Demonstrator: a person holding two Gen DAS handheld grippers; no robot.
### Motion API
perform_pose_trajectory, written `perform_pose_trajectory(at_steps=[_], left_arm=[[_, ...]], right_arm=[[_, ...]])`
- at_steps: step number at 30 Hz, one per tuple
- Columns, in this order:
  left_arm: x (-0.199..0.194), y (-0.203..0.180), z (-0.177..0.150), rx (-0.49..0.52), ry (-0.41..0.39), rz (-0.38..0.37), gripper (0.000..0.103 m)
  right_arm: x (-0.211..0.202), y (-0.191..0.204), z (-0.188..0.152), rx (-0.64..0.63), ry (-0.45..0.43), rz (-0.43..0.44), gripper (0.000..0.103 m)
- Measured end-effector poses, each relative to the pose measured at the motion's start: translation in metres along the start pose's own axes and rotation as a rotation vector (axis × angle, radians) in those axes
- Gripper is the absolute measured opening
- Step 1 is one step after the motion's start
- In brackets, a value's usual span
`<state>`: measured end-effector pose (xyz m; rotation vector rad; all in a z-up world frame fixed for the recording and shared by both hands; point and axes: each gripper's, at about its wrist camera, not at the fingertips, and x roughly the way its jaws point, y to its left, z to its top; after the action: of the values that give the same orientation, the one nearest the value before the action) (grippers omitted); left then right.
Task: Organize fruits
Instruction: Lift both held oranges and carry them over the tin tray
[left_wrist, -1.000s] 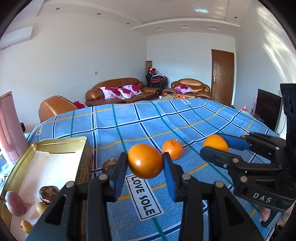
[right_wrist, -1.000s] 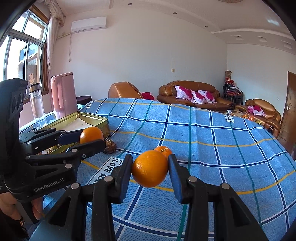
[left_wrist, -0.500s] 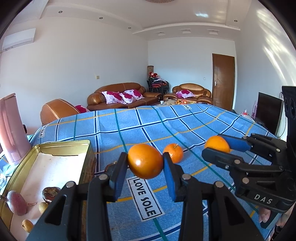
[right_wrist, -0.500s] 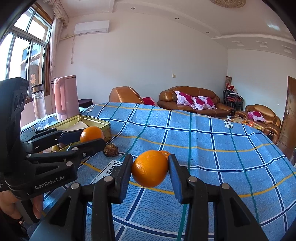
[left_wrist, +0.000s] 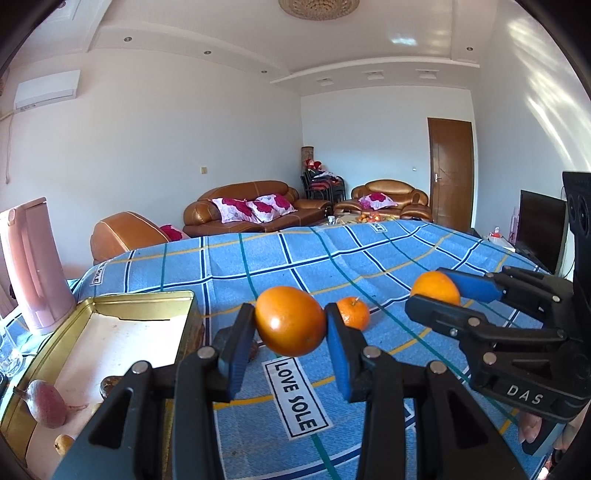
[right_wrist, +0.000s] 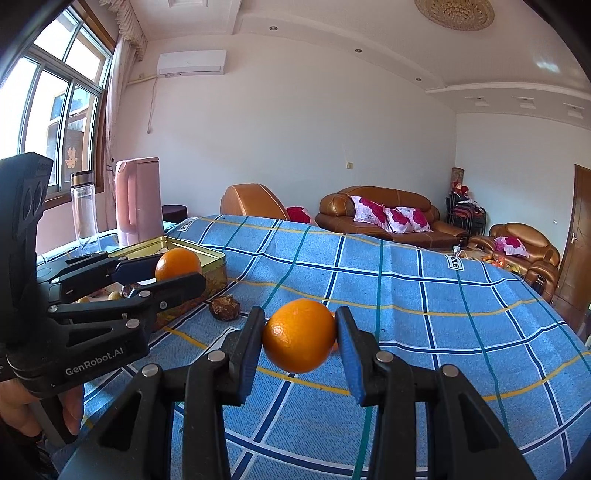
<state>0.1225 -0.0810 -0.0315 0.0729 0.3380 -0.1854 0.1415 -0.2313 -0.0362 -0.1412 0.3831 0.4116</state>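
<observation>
Two oranges in the air, one per gripper. Left gripper (left_wrist: 290, 334) is clamped on the left orange (left_wrist: 290, 320), centre of the left wrist view, pads on its two sides at the widest part; right gripper (right_wrist: 300, 341) is clamped on the right orange (right_wrist: 299, 340) the same way, centre of the right wrist view. Both fruits are clear of the blue checked cloth (left_wrist: 332, 258) on the desk. A small tangerine (left_wrist: 352, 313) lies on the cloth just behind the left gripper's right pad. The gold tin tray (left_wrist: 140, 298) sits lower left in the left view, holding a pinkish root-like piece (left_wrist: 46, 404) and a few small fruits; a brown dried fruit (right_wrist: 224, 307) lies on the cloth near the tray's corner. Handling guess: oranges are firm, round, moderately heavy, skin a bit slick, so they could roll or rotate in the pads; gripping across the equator as now looks right, and a hard squeeze would bruise. Pose: both grippers point slightly down over the desk, side by side, each visible at the other's frame edge, a hand (right_wrist: 70, 410) under the left one.
</observation>
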Motion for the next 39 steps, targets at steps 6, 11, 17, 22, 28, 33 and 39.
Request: perform_pose_trajectory(at_steps=[6, 11, 17, 22, 28, 33, 39], left_arm=[[-0.004, 0.000, 0.000, 0.004, -0.019, 0.006, 0.040], [-0.008, -0.002, 0.000, 0.018, -0.034, 0.012, 0.040], [-0.012, -0.004, 0.000, 0.025, -0.048, 0.019, 0.040], [-0.014, -0.004, 0.000, 0.023, -0.046, 0.018, 0.040], [-0.016, -0.002, 0.000, 0.018, -0.041, 0.018, 0.040], [-0.017, 0.001, -0.001, 0.013, -0.039, 0.021, 0.040], [-0.018, 0.006, -0.001, 0.008, -0.033, 0.025, 0.040]], right_arm=[[-0.006, 0.003, -0.001, -0.009, -0.029, -0.005, 0.041], [-0.012, 0.002, -0.001, -0.005, -0.055, 0.005, 0.041], [-0.012, 0.004, 0.001, -0.014, -0.058, -0.001, 0.041], [-0.011, 0.008, 0.002, -0.030, -0.057, 0.000, 0.041], [-0.009, 0.011, 0.003, -0.032, -0.056, 0.006, 0.041], [-0.008, 0.016, 0.003, -0.040, -0.056, 0.017, 0.041], [-0.005, 0.022, 0.004, -0.039, -0.052, 0.026, 0.041]])
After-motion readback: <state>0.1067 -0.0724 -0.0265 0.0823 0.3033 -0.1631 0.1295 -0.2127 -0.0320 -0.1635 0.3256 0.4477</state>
